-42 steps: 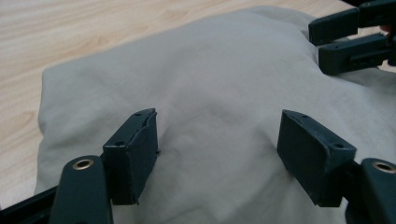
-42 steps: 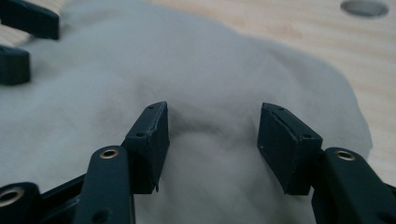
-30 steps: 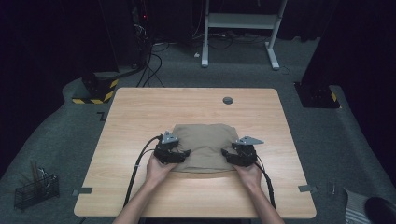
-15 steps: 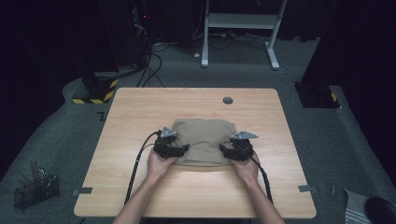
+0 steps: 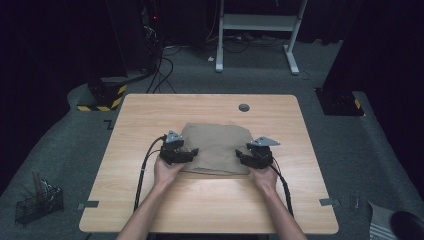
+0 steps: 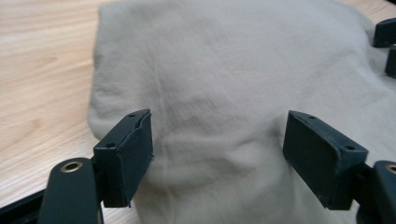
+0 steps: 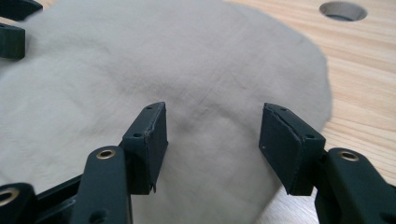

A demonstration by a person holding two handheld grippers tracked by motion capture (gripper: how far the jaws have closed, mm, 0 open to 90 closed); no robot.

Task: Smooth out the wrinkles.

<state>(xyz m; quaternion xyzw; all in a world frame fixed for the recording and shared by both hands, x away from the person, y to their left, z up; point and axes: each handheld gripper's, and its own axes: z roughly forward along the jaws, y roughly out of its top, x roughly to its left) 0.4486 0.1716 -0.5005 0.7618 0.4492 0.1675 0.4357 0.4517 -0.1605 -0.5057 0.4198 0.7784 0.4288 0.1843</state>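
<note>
A folded tan cloth (image 5: 217, 147) lies flat in the middle of the wooden table (image 5: 150, 115). My left gripper (image 5: 189, 153) is over the cloth's left edge and my right gripper (image 5: 244, 154) over its right edge, and they point toward each other. In the left gripper view the cloth (image 6: 224, 70) spreads under the left gripper (image 6: 219, 121), whose jaws stand wide apart with nothing pinched. In the right gripper view the right gripper (image 7: 215, 109) stands just as wide over the cloth (image 7: 163, 60), pinching nothing. Each gripper view also shows the other gripper's fingertips (image 6: 385, 32) (image 7: 14, 28) across the cloth.
A round cable hole (image 5: 243, 107) (image 7: 343, 10) sits in the table beyond the cloth. On the floor are a black wire basket (image 5: 37, 202) at the left, a yellow-and-black striped base (image 5: 102, 97), cables, and a white desk frame (image 5: 260, 30) at the back.
Both grippers have edged a little away from the person, the left one more. The cloth now lies slightly farther up the table. Both pairs of jaws stay wide.
</note>
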